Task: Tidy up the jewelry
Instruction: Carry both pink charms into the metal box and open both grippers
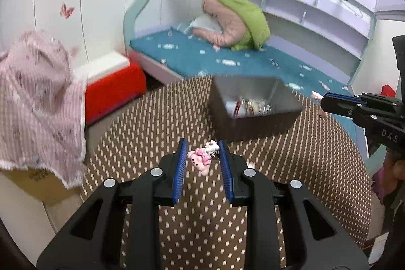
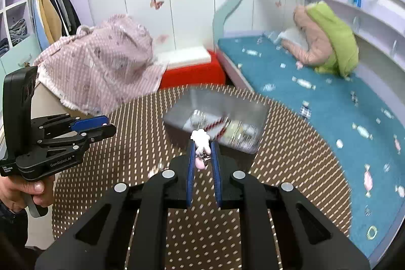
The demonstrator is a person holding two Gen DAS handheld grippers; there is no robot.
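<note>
You had 2 charms lifted — left gripper (image 1: 202, 156) part-closed on the pink charm (image 1: 198, 160), right gripper (image 2: 202, 156) clamped tight on the white charm (image 2: 201, 141). Next, probably: carry both over the grey box (image 1: 253, 123) and release.

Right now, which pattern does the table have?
Brown with rows of small cream dots; the table shows best in the left wrist view.

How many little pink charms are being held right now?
2. One pink charm sits between the left tool's fingers; another charm is pinched in the right tool. More may lie hidden in the blurred box.
</note>
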